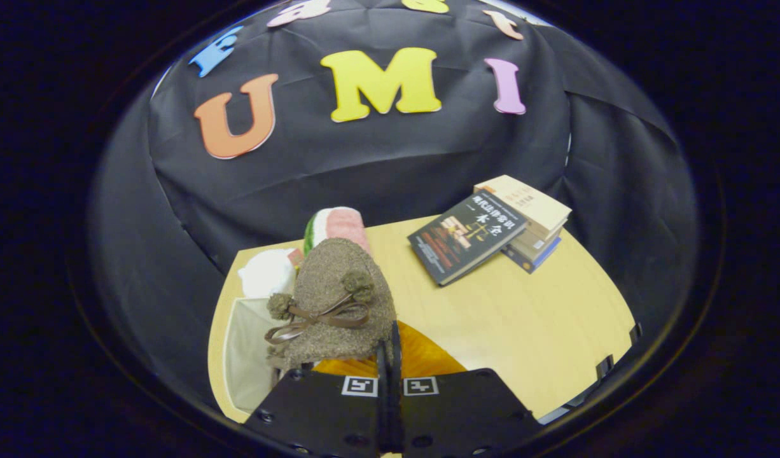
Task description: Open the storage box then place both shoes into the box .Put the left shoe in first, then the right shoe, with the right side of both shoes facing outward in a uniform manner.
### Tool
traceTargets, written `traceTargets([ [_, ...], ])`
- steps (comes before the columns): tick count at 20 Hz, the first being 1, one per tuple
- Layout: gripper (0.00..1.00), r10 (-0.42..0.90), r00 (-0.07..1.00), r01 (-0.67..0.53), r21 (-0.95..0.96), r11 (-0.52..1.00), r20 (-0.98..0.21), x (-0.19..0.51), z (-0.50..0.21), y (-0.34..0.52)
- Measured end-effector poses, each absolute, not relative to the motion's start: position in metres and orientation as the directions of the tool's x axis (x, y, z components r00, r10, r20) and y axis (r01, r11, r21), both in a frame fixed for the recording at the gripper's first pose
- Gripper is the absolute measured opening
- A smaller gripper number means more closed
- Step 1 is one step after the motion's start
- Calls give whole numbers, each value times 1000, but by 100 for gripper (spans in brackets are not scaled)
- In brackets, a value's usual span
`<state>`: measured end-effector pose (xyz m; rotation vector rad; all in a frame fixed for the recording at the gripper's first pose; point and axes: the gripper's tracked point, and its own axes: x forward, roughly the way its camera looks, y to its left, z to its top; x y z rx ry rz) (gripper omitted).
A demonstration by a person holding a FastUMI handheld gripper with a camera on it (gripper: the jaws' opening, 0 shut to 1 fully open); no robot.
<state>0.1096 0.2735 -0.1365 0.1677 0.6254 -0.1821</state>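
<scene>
A: Gripper view: gripper point(390, 346) fingers pressed together on the fuzzy brown shoe's point(339, 305) edge, bow and pompoms on top.
B: Box?
A: Pale storage box point(243, 356) lay below the shoe, beside an orange shoe point(422, 359) on the wooden table point(523, 324).

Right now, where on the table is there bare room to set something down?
Bare table lies between the shoe held in the shut tongs and the books, and nearer than the books. Crowded: around the white box, the white plush and the striped roll.

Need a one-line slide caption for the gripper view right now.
Claw shut on brown shoe, held above the open storage box, books beyond.
</scene>
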Motion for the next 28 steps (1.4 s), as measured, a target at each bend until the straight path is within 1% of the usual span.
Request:
traceTargets([
  [3,0,-123,776,206,64,976,-618,114,-157,318],
  [7,0,-161,753,193,-21,981,-638,114,-184,346],
  [13,1,-311,734,228,-212,950,-604,120,-212,342],
  [17,1,-340,683,229,-253,940,-646,112,-236,344],
  [18,7,-347,671,229,-262,938,-656,111,-242,343],
  [19,7,-343,663,224,-262,939,-665,110,-247,344],
  [20,13,-344,651,222,-263,939,-677,108,-253,343],
  [21,14,-330,643,215,-250,944,-691,105,-256,345],
  [22,17,-321,636,206,-247,947,-702,103,-258,348],
  [24,30,-331,657,198,-268,943,-678,102,-248,346],
  [25,30,-321,669,189,-264,946,-671,103,-243,349],
  [27,39,-302,691,163,-266,950,-657,99,-235,353],
  [28,51,-290,704,150,-263,953,-648,94,-227,354],
])
